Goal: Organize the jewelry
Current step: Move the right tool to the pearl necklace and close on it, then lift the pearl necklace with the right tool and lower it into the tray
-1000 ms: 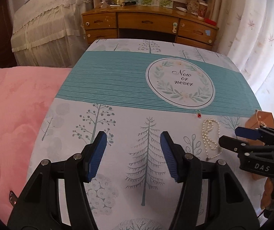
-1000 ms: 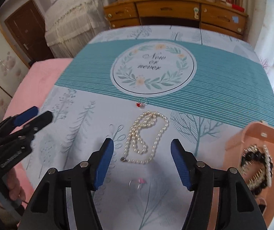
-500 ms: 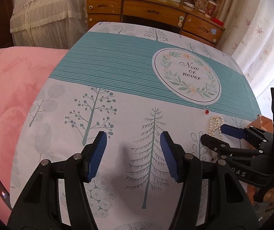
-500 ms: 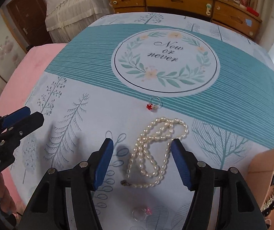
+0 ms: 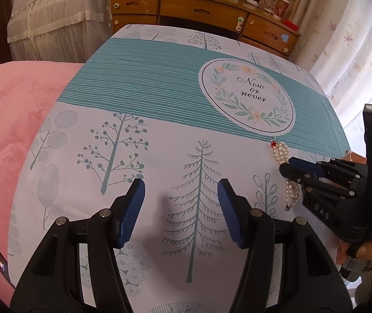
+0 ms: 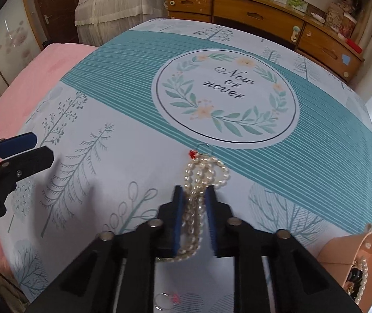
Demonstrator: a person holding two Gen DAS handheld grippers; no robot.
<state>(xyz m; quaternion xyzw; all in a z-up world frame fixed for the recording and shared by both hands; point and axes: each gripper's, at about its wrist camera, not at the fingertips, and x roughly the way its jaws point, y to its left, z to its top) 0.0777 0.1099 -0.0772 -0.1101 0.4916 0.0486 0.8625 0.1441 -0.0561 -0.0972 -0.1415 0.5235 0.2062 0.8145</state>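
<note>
1. Pearl necklace (image 6: 201,182) lies bunched on the printed tablecloth (image 6: 123,161), just below the round "Now or never" wreath print (image 6: 226,96); its strands run between the blue pads of the right hand-held gripper (image 6: 195,195).
2. Right hand-held gripper: jaws have just been closing; pads now stand narrow with the pearl strands pinched between them; the far loop of the necklace spills out past the fingertips and still rests on the cloth.
3. Small ring with a red stone (image 6: 193,154) sits at the far end of the pearls, touching or just beside them; cannot tell which.
4. Second ring with a pink stone (image 6: 169,298) lies on the cloth near the bottom edge of the right wrist view, partly hidden under the gripper body.
5. Peach jewelry box (image 6: 363,250) stands at the right edge of the table; dark beads and a pearl strand (image 6: 359,279) show inside it.
6. Left hand-held gripper (image 5: 180,206) hangs over a printed fir tree, well to the left of the necklace; jaws apart about halfway; nothing between them.
7. Background: wooden dresser (image 5: 201,10) beyond the far end of the table; pink bedcover (image 5: 11,120) to the left.
</note>
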